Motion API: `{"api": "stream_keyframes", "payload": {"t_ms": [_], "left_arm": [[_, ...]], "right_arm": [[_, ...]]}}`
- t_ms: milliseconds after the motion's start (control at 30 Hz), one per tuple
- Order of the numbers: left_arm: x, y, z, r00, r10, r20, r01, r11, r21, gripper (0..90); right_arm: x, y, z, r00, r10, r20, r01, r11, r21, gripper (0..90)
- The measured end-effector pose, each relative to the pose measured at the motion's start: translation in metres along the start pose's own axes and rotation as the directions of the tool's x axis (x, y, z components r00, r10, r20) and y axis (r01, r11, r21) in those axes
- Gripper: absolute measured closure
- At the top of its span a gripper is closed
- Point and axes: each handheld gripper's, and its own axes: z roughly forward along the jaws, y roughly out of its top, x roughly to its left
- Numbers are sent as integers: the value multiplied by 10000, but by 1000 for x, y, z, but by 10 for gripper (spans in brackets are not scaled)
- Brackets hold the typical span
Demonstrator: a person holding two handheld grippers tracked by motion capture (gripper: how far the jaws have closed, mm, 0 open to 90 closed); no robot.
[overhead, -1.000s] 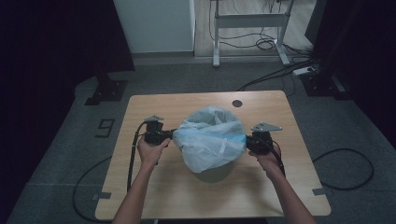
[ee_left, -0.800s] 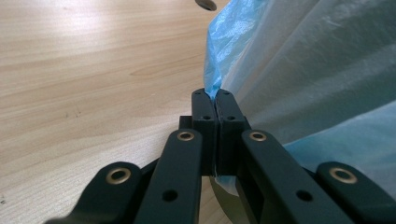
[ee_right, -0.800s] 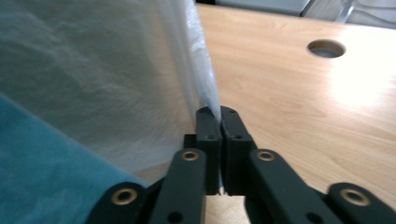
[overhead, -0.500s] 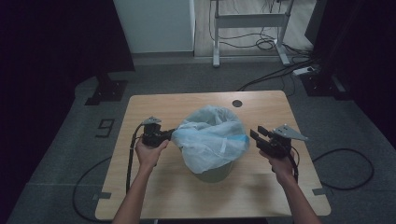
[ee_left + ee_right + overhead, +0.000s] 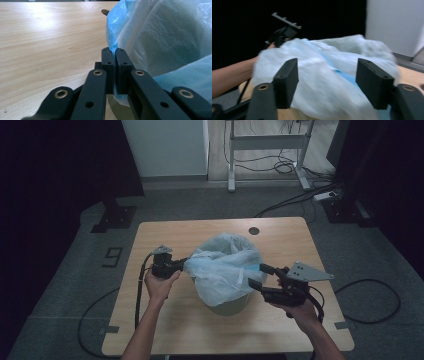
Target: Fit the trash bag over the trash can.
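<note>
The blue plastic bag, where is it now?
In the high view the blue plastic bag lines the bin at table centre, its left edge pinched by the left gripper.

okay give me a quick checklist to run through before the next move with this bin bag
1. Left gripper clamped on the blue bag edge: ok.
2. Right gripper free of the bag: ok, its jaws have just been opening, nothing between them.
3. Bag mouth draped over the bin rim on the left side: ok.
4. Bag seated on the rim on the right side: cannot tell.
5. Bin upright on the table: ok.
</note>
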Motion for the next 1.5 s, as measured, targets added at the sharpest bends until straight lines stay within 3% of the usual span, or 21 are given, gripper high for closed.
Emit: {"api": "stream_keyframes", "payload": {"t_ms": [167, 233, 333, 400, 467, 600, 733, 867, 1100, 1267, 1400, 1500], "left_arm": [[0, 0, -2, 10000, -32, -7, 32, 10000, -42, 864], [0, 0, -2, 10000, -22, 9, 22, 10000, -60, 864], [0, 0, -4, 10000, -9, 1, 9, 9999, -105, 863], [-1, 0, -5, 10000, 20, 11, -20, 9999, -151, 863], [-1, 1, -7, 10000, 46, 3, -46, 9998, -174, 863], [-1, 0, -9, 10000, 55, -6, -55, 9998, -185, 864], [-2, -2, -10, 10000, 79, 30, -78, 9998, -157, 865], [-3, -4, -10, 9999, 100, 44, -99, 9999, -88, 866], [-1, -6, -6, 9999, 52, 87, -53, 9999, 138, 867], [0, -8, -5, 10000, 51, 58, -52, 9997, 250, 868], [0, -8, -4, 10000, 45, -3, -45, 9995, 317, 870], [0, -8, -4, 10000, 25, -23, -24, 9994, 346, 869]], "right_arm": [[4, 6, 21, 9988, -129, -471, 159, 9978, 642, 275], [5, 4, 29, 9985, -189, -506, 239, 9947, 999, 312], [9, 0, 35, 9965, -744, -376, 791, 9862, 1457, 616], [13, -3, 33, 9945, -1024, -220, 1042, 9885, 1095, 764], [19, -4, 28, 9921, -1221, -295, 1238, 9901, 665, 840], [37, -13, 16, 9797, -1620, -1184, 1641, 9864, 82, 866], [54, -34, 12, 9621, -1851, -2000, 1946, 9805, 286, 866], [64, -56, 19, 9553, -1827, -2326, 2035, 9767, 686, 865], [60, -89, 38, 9600, -1550, -2330, 1930, 9696, 1502, 867], [52, -103, 50, 9705, -1244, -2067, 1644, 9682, 1888, 873], [45, -115, 57, 9769, -1197, -1771, 1594, 9599, 2305, 875], [39, -122, 59, 9834, -1002, -1512, 1351, 9608, 2420, 875]]}}
